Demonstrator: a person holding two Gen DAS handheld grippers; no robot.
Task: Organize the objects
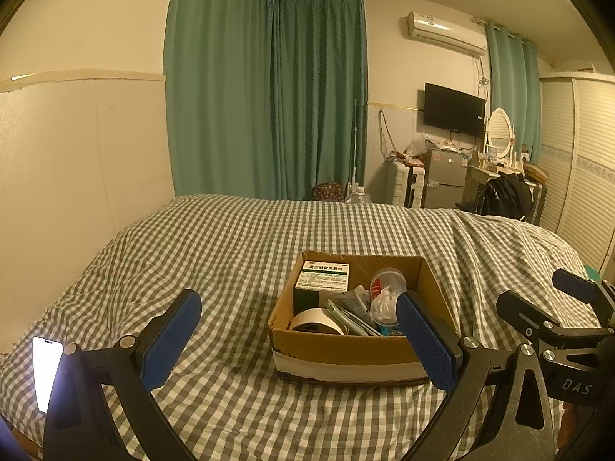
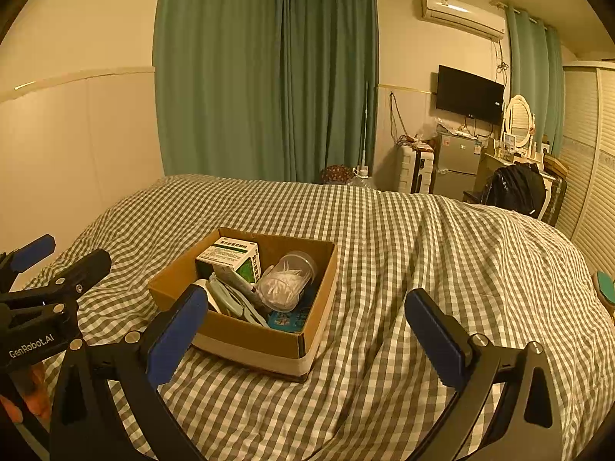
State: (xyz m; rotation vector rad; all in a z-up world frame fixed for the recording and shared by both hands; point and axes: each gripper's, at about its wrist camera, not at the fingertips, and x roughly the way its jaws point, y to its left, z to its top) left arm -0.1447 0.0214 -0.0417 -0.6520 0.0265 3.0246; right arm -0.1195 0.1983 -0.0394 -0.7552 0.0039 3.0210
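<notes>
Two tongs hang over the bed (image 1: 215, 238) — left tongs (image 1: 298, 340) and right tongs (image 2: 307, 336), both wide open, holding nothing. Far left we see a lit phone (image 1: 47, 372) on the bed. Further right sits the cardboard box (image 1: 346, 349) with a medicine box (image 1: 324, 274), tape roll (image 1: 313, 320) and swab jar (image 2: 286, 282) inside — so those are put away; only the phone lies out.

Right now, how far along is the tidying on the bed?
Looks done: the medicine box, tape roll and clear jar sit in the cardboard box on the bed. In hand: nothing; the left gripper and right gripper are both open. Left: only a lit phone lies loose on the bed.
</notes>
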